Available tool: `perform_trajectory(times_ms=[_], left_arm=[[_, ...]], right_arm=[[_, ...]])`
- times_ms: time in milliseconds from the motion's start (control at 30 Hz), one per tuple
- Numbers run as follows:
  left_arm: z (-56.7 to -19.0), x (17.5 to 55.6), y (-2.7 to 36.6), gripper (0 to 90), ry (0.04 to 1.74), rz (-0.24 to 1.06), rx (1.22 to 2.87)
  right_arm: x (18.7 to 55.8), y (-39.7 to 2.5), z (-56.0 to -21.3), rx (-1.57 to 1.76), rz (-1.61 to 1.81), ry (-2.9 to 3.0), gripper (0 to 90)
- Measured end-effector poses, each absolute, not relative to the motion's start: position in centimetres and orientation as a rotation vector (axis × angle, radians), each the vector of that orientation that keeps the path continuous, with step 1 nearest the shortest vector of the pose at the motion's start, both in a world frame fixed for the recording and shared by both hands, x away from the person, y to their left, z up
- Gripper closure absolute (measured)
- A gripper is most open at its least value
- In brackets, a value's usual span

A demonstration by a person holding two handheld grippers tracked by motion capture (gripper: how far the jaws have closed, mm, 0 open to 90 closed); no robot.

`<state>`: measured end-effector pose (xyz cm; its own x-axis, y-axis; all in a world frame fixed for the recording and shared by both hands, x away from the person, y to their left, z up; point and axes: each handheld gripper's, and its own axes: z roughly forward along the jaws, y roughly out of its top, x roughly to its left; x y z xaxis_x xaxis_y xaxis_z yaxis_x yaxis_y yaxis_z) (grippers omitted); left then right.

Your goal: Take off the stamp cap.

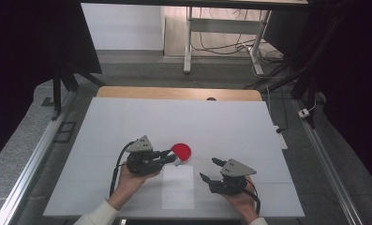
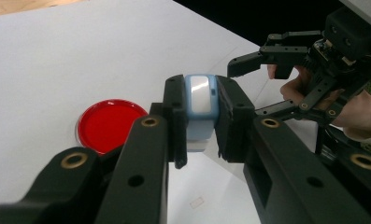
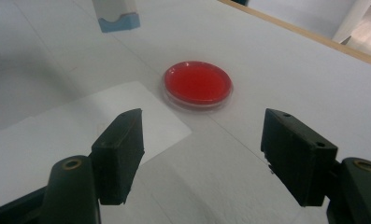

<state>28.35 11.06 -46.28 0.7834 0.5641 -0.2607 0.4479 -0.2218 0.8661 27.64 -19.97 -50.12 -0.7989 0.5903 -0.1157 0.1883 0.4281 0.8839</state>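
My left gripper is shut on a small light-blue and white block, held upright between its jaws just above the table. A round red dish with a clear rim lies flat right beside the jaw tips; the left gripper view has it to the left of the jaws. My right gripper stands open to the right, with nothing between its jaws. Its own view looks over the red dish, and the block's blue lower end hangs at the top edge.
A white paper sheet lies on the white table top near the front edge, between the two hands. A wooden strip runs along the table's far edge. Metal rails flank both sides.
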Motion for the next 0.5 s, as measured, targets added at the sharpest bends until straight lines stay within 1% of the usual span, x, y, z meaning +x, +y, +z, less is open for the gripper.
perform_trajectory(times_ms=[500], left_arm=[[-46.4,28.3,11.0,75.1,0.780,0.130,1.857]], right_arm=[[27.3,-17.3,-50.1,0.602,1.354,2.296,31.4]])
